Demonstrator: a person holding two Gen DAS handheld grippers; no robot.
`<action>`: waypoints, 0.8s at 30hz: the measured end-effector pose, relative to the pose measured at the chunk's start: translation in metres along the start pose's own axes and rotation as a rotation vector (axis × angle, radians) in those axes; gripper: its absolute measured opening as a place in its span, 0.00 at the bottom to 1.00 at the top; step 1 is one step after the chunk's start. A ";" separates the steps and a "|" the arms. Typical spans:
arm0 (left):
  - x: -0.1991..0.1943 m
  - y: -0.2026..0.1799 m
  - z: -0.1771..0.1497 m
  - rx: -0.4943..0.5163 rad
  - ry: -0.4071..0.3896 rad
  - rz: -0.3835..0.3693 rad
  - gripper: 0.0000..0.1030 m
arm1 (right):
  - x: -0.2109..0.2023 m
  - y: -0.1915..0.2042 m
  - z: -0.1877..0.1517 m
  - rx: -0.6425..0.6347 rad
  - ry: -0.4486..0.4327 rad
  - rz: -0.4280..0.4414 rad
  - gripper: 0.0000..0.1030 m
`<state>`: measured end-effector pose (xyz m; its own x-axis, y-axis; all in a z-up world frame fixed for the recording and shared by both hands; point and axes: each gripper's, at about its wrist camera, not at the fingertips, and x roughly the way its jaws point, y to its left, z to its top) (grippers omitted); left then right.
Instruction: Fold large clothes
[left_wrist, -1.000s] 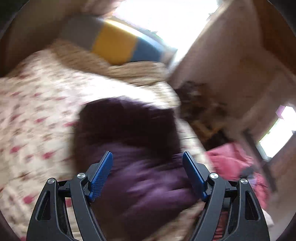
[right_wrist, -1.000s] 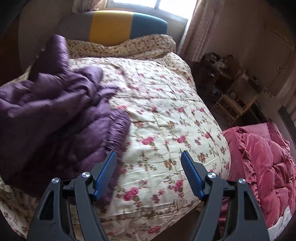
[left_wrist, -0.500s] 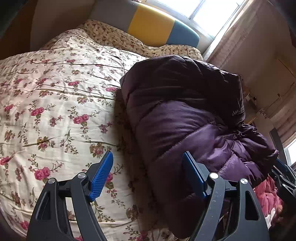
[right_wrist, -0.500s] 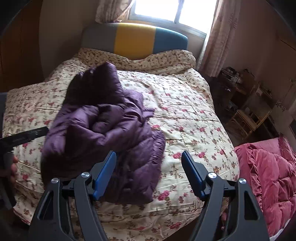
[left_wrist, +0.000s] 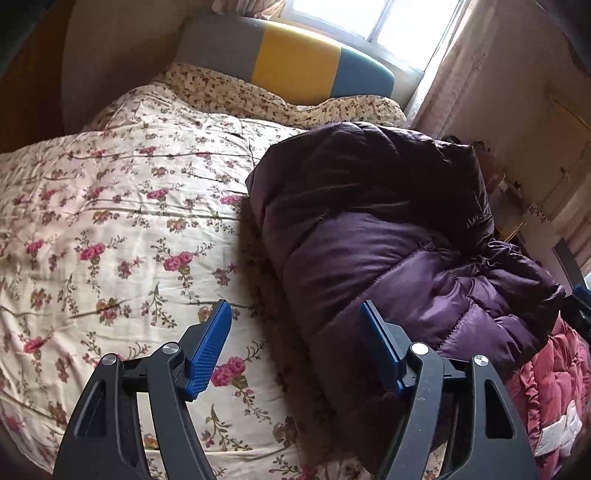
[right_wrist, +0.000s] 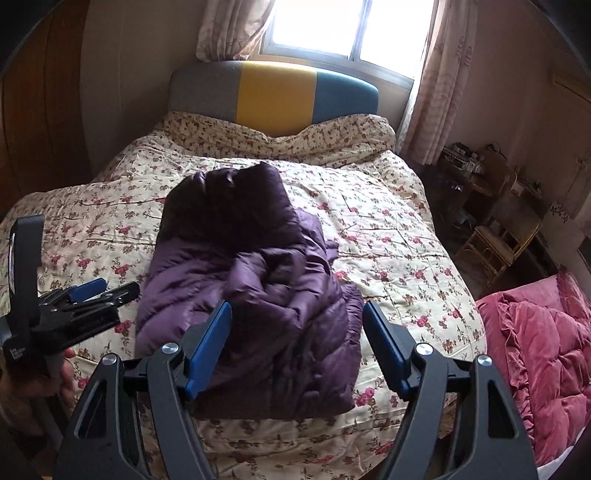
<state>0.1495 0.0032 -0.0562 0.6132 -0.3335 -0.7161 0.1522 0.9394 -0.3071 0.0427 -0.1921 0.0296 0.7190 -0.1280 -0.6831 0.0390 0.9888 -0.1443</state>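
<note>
Both of my tongs are spread wide and pinch nothing. My left tongs (left_wrist: 295, 343) hover over the near part of the bed, their blue pads straddling the line where the flowered cream quilt (left_wrist: 122, 229) meets the edge of the puffy dark-purple quilted down coat (right_wrist: 251, 280). My right tongs (right_wrist: 297, 343) hang back above the foot of the bed, looking down the length of the coat toward the grey, yellow and teal headboard (right_wrist: 275, 92).

The coat lies in a rumpled heap near the middle of the quilt — one end bunched toward the pillows, the near part doubled over itself with loose folds. A crimson velvet quilted blanket (right_wrist: 543, 343) sits off the right side, well clear of it.

I judge the folding is barely begun, or between folds: nothing is squared, and no edge is held. Next I need two grips on one edge — probably the hem or a side seam, though I cannot tell which is which in this heap — then lift and spread it flat before folding. The slick, bulky padding will likely slip and spring back, so deep bites are wise.
</note>
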 end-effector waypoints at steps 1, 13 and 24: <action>0.001 0.000 0.001 0.002 0.000 0.000 0.69 | 0.001 0.003 0.001 -0.002 0.003 -0.007 0.71; 0.005 0.004 0.008 0.076 0.000 0.005 0.64 | 0.032 0.027 -0.019 0.035 0.100 -0.093 0.67; 0.009 -0.004 0.019 0.171 0.002 -0.045 0.64 | 0.073 0.047 -0.041 -0.085 0.190 -0.154 0.23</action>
<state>0.1698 -0.0022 -0.0496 0.6011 -0.3751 -0.7057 0.3090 0.9234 -0.2276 0.0688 -0.1577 -0.0566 0.5655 -0.2966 -0.7696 0.0739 0.9476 -0.3109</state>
